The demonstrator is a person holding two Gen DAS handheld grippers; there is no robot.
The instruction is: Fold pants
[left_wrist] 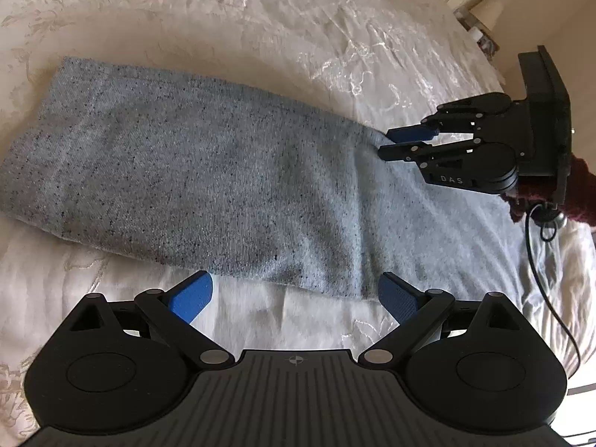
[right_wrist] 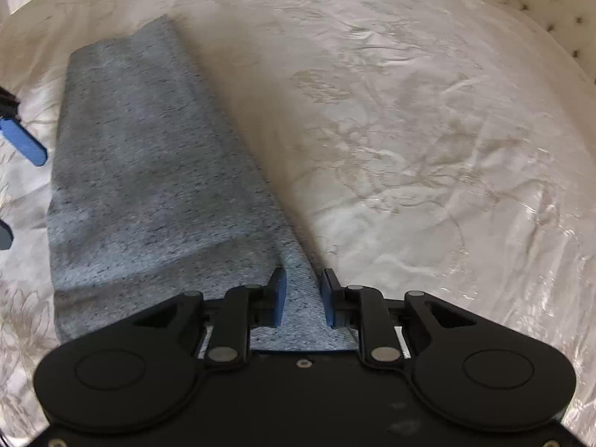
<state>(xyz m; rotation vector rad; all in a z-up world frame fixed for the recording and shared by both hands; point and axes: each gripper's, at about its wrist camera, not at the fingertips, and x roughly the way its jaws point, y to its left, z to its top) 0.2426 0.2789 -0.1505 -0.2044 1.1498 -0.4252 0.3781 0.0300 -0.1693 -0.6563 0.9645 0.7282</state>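
the pants (left_wrist: 186, 171) lie on the bed, a long band of heathered grey knit flecked with dark specks, already doubled over lengthwise so that one layer sits on another. in the left wrist view the upper layer ends in a straight folded edge, with a paler, smoother stretch of the same cloth running on beneath it toward the right. in the right wrist view the pants (right_wrist: 149, 171) taper away from the camera, their long right edge clean and straight, the far end slightly stepped where the layers do not quite match. the knit looks soft and matte, with fine ribbing.

the bedspread (left_wrist: 260, 18) under them is cream, glossy, embroidered with pale floral figures and finely crinkled.

the left gripper (left_wrist: 294, 298) hovers just short of the near edge of the pants, its blue ribbed pads spread wide with nothing between them. the right gripper (right_wrist: 303, 298) has its blue pads drawn close with a strip of the grey cloth running between them at the pants' edge; whether they actually pinch it cannot be told. seen from the left wrist, the right gripper (left_wrist: 387, 141) is black with jointed linkages, its tips at the cloth's far edge
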